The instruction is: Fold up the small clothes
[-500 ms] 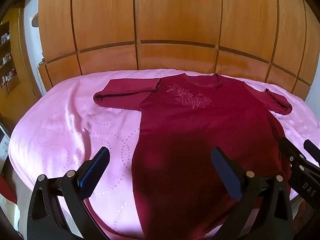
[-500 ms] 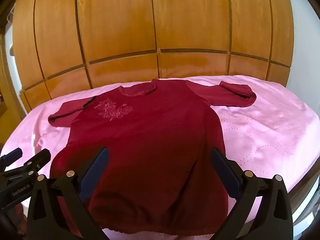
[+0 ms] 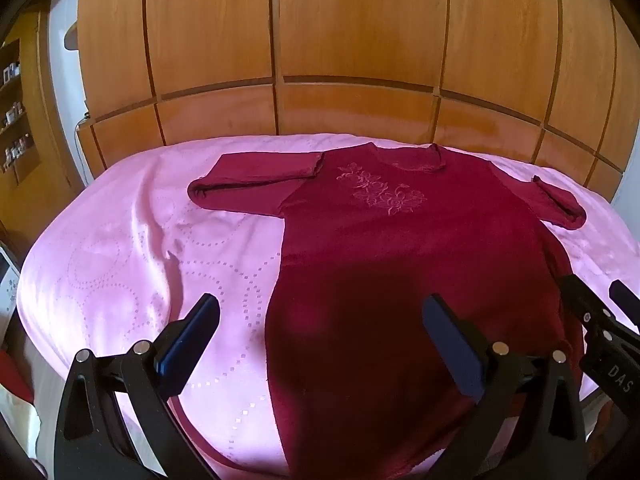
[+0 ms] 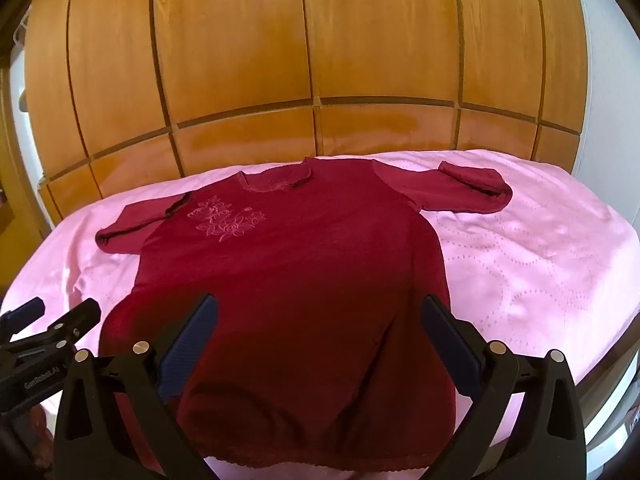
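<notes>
A dark red long-sleeved top (image 3: pixel 400 272) with a floral embroidery (image 3: pixel 382 194) on the chest lies flat, front up, on a pink bedspread (image 3: pixel 120 264); it also shows in the right wrist view (image 4: pixel 304 280). Both sleeves are folded back on themselves, the left one (image 3: pixel 256 184) and the right one (image 4: pixel 464 192). My left gripper (image 3: pixel 320 332) is open and empty above the top's lower left edge. My right gripper (image 4: pixel 320 332) is open and empty above the hem. Each gripper shows at the edge of the other's view.
A tall wooden panelled wardrobe (image 3: pixel 360 60) stands right behind the bed. Shelves with small items (image 3: pixel 12 128) are at the far left. The pink bedspread (image 4: pixel 540 264) lies bare on both sides of the top. The bed's near edge is just below the hem (image 4: pixel 320 468).
</notes>
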`<state>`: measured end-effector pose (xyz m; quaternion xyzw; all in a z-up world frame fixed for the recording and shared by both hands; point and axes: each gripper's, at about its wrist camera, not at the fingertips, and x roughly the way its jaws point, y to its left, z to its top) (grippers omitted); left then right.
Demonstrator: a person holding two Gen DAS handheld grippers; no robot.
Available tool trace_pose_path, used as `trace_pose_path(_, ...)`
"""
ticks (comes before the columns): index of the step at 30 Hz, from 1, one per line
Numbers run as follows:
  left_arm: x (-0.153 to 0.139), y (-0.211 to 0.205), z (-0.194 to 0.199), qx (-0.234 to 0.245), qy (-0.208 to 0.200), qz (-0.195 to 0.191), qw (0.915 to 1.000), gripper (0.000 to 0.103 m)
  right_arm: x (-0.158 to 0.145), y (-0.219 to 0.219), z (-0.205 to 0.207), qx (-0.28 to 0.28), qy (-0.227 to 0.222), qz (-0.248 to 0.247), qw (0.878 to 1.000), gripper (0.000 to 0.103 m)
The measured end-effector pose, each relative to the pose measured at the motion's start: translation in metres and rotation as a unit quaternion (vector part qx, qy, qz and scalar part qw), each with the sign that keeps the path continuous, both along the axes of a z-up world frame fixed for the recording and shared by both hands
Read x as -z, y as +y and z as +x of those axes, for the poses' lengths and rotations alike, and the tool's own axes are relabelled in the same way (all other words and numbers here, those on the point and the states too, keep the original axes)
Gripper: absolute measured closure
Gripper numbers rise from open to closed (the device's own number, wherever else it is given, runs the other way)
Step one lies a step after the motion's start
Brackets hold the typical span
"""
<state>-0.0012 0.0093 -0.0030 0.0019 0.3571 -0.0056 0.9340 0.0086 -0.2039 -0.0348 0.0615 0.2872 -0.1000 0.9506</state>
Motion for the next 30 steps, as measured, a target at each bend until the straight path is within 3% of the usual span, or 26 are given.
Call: trace_pose_path(30,0.011,-0.005,0.002,0.002,0.017,0.004,0.9998,0.002,0.007,-0.002,-0.002,0.001,0.004,0.005,1.000,0.003)
